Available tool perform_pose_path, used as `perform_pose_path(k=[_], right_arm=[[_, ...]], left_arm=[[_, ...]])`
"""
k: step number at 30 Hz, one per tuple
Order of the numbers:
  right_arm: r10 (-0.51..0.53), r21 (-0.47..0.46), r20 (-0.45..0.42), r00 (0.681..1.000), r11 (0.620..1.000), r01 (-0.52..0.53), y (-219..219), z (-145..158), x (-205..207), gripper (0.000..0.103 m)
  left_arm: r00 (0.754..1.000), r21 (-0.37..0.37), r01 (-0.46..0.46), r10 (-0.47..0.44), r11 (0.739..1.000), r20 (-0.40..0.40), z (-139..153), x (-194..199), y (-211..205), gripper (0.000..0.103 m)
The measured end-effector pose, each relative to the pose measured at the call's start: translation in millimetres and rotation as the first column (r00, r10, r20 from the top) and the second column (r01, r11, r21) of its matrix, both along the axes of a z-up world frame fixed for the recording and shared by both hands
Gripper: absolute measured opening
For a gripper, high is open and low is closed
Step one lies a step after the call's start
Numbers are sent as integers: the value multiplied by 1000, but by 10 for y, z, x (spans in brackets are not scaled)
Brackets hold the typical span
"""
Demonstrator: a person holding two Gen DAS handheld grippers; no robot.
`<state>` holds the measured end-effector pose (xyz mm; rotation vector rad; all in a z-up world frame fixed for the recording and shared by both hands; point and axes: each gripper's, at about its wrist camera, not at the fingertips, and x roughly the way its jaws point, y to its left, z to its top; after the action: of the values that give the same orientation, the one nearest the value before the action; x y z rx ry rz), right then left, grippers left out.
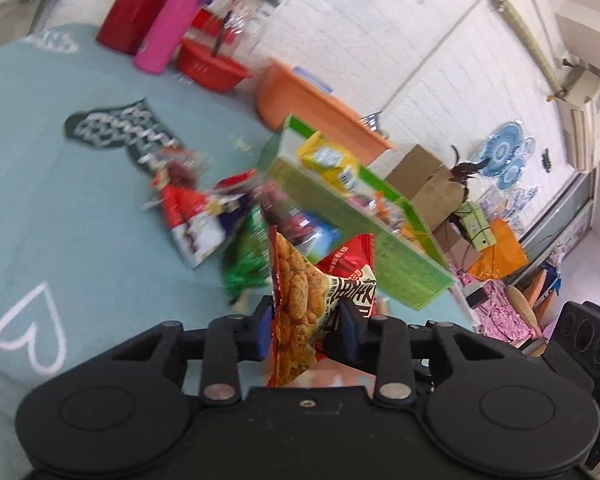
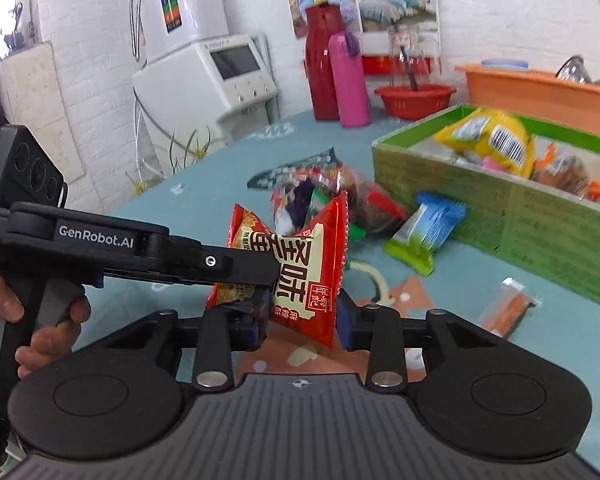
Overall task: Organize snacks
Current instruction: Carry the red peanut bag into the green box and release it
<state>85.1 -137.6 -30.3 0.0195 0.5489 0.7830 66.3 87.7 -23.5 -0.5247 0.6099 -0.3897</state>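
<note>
Left gripper point(image 1: 306, 330) clamped on red snack packet point(image 1: 300, 300); right gripper point(image 2: 300, 322) straddling same packet, contact unclear. Risk: tearing under opposed pulls, or dropping short of green box point(image 2: 540, 216) at 2 o'clock.

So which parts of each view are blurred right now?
Left wrist view: the loose snacks and green box are smeared; the red snack packet is fairly sharp. Right wrist view: the packet is crisp; the yellow bag is blurred.

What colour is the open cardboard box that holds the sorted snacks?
Green, with small printed text on its side; the snack box shows best in the right wrist view.
</note>
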Motion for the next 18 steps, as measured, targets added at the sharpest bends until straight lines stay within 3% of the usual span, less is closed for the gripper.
perform_pose_path(k=[7,18], right_arm=[[-105,64,112,988,993,98,-369,326,137,59],[-313,134,191,931,947,291,-966,561,711,59]], left_arm=[[991,41,83,-87,996,105,420,379,-413,34],[965,30,215,-217,976,146,719,1385,-1064,35]])
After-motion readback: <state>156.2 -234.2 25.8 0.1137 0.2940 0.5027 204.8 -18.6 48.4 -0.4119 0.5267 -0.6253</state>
